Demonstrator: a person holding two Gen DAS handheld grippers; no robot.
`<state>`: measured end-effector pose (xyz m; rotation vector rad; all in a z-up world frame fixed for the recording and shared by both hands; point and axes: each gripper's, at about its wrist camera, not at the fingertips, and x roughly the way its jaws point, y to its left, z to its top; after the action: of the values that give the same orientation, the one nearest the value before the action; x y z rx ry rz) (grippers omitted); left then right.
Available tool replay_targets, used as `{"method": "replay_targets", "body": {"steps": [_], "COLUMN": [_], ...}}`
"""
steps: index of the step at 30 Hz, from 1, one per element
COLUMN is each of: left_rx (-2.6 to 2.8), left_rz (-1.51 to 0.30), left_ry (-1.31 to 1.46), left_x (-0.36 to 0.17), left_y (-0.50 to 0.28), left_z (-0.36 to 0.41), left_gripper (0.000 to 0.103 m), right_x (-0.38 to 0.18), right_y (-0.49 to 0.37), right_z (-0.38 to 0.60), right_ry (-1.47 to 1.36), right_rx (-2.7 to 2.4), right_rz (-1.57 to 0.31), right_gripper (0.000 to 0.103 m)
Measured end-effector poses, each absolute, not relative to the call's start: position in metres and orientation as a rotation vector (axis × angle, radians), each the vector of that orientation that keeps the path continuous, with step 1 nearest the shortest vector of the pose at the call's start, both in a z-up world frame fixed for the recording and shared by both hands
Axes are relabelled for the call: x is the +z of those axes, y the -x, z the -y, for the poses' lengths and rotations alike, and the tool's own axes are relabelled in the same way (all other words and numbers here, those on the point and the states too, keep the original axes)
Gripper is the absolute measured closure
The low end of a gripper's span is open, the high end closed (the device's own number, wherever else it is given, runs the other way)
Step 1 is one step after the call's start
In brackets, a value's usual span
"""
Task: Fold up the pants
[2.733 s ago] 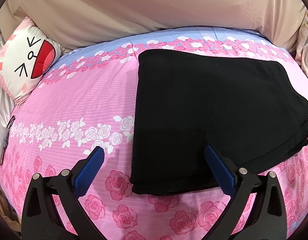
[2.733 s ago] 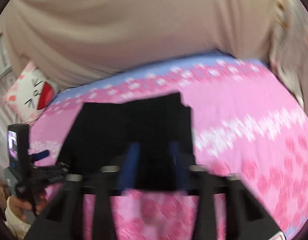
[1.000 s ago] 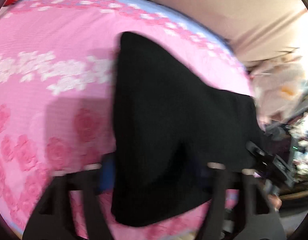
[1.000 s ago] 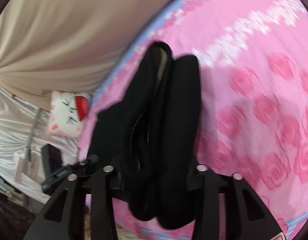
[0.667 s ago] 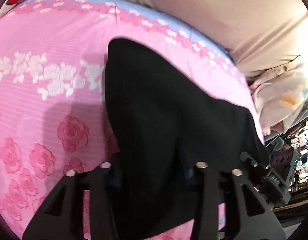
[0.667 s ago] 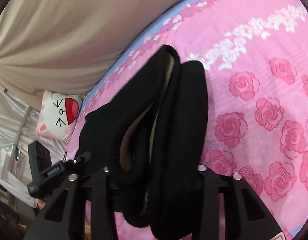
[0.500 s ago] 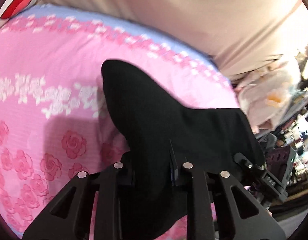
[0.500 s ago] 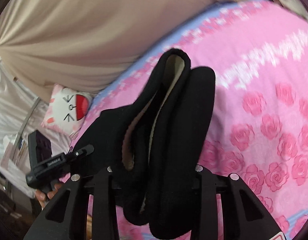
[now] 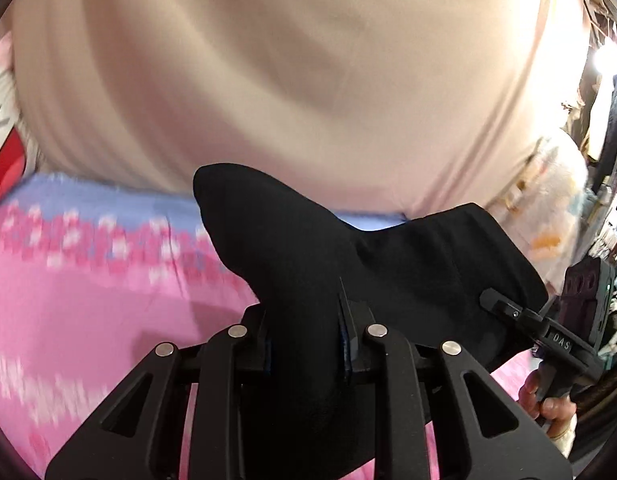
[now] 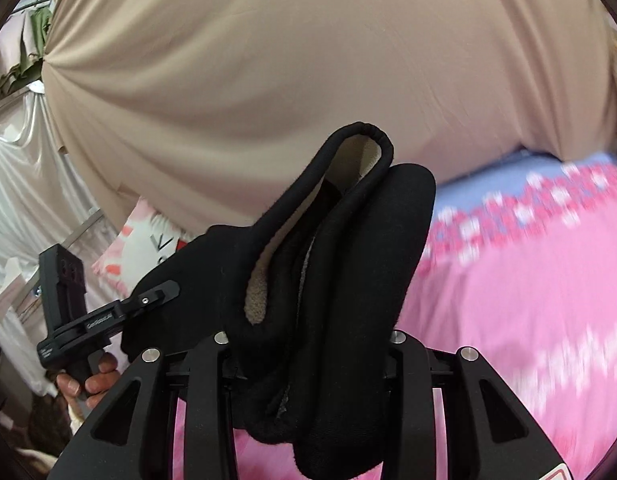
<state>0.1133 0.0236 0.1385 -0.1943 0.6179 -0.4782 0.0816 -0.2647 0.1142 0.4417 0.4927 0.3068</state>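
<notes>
The folded black pants (image 9: 308, 256) hang lifted above the pink rose-print bed (image 9: 88, 312), held at both ends. My left gripper (image 9: 306, 344) is shut on one edge of the thick folded bundle. My right gripper (image 10: 308, 344) is shut on the other edge, where the pants (image 10: 348, 248) show several layers and a beige fleece lining (image 10: 260, 300). The right gripper shows at the right of the left wrist view (image 9: 548, 336). The left gripper shows at the left of the right wrist view (image 10: 96, 320). The fingertips are hidden by cloth.
A beige curtain (image 10: 308, 60) hangs behind the bed (image 10: 528, 300). A pink cartoon-face pillow (image 10: 148, 236) lies at the bed's far left. Cluttered shelves and a lamp (image 9: 604, 56) stand to the right of the bed.
Both grippers closed on the ends of the folded pants and lifted them off the bed. The views tilted up toward the curtain.
</notes>
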Motion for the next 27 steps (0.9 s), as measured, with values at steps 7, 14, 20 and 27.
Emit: {"method": "replay_targets", "body": {"steps": [7, 14, 20, 27], "left_rx": [-0.417, -0.336, -0.215, -0.078], "left_rz": [-0.701, -0.822, -0.645, -0.877], "left_ry": [0.170, 0.209, 0.067, -0.109], "left_x": [0.054, 0.000, 0.085, 0.003], "left_y": [-0.233, -0.257, -0.243, -0.341], "left_z": [-0.003, -0.038, -0.033, 0.040], "left_gripper": [0.079, 0.062, 0.063, 0.046], "right_x": [0.022, 0.011, 0.074, 0.006], "right_y": [-0.209, -0.193, -0.216, -0.321], "right_z": [0.292, 0.336, 0.278, 0.248], "right_ry": [-0.455, -0.464, -0.214, -0.047], "right_rx": [0.210, 0.022, 0.080, -0.001], "right_rz": [-0.622, -0.639, -0.615, -0.807], "right_gripper": [0.065, 0.045, 0.092, 0.103]}}
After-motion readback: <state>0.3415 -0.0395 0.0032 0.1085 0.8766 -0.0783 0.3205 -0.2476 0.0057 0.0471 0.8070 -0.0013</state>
